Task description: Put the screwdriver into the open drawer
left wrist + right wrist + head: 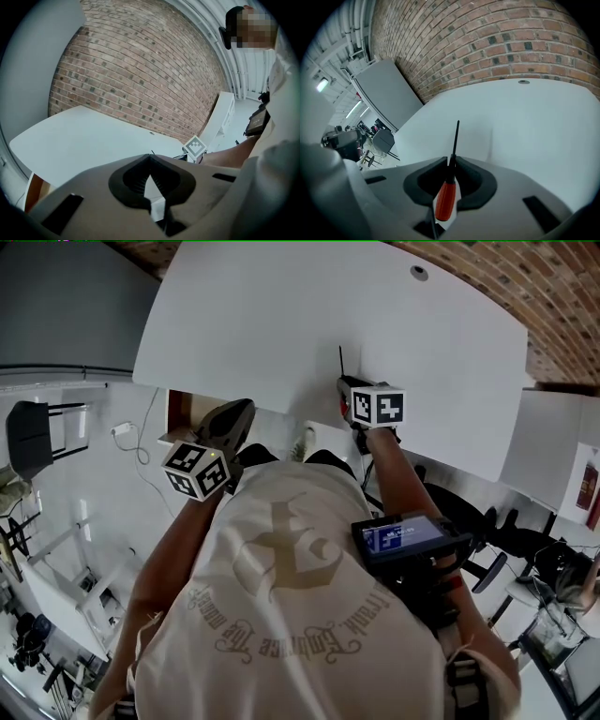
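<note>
The screwdriver has a red handle and a thin black shaft. My right gripper is shut on it where handle meets shaft, and the shaft sticks out ahead over the white table. In the head view the right gripper hangs at the table's near edge with the screwdriver's shaft pointing away over the table. My left gripper is off the table's near left edge, its jaws shut with nothing between them. A brown drawer opening shows under the table's left corner, beside the left gripper.
A brick wall stands behind the table. A white cabinet is at the right, a grey panel at the left. A dark chair and a floor cable lie left. The person's torso fills the foreground.
</note>
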### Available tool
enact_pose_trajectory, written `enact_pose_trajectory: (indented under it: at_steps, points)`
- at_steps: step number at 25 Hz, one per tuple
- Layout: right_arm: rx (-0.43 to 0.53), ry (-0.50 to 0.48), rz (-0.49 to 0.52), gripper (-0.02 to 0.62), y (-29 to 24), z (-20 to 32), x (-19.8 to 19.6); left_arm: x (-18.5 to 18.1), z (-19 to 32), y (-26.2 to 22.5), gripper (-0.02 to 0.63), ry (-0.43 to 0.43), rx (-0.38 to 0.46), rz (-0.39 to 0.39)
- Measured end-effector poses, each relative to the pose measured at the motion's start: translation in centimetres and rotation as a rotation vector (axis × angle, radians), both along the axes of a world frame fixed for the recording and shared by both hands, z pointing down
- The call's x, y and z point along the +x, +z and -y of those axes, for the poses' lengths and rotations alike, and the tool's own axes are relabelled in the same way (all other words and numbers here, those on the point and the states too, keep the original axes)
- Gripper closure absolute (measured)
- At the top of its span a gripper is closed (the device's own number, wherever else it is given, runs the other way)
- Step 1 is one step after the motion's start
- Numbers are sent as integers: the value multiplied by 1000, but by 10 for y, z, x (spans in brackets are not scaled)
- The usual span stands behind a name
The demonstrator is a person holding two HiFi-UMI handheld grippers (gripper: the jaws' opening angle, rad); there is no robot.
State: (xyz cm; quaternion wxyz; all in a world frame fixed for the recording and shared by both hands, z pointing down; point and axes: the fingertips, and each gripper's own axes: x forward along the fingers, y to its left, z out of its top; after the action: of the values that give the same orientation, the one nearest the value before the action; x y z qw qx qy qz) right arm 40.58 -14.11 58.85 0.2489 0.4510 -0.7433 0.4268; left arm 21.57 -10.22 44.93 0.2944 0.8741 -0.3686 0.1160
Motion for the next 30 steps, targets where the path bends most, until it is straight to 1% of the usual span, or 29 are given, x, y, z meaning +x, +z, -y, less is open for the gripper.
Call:
enact_pose_trajectory:
  at_steps: [6,13,18,20,24,27,30]
  points:
    - [0,-28,41,528,0,1,-19,-4,0,9,588,-12,-34,-5]
    - [-6,-71,117,528,1,-5,-47,-20,-14,11,588,-61,-48,29]
    - [-12,-88,170,528,-9,-11,-62,-26,-26,8,588,-80,-69,39]
    - [-19,-102,192,528,-11,-16,-75,-35,-33,8,588,-95,-79,50]
    - [-28,-160,241,528,-13,-21,-110,-64,-44,7,588,-153,-89,79]
    - [-32,-191,251,528,-12,-27,-125,-77,-54,11,588,-181,-103,78]
    - [-26,-232,263,528,-10,-30,-151,-96,-63,18,588,-204,-113,82]
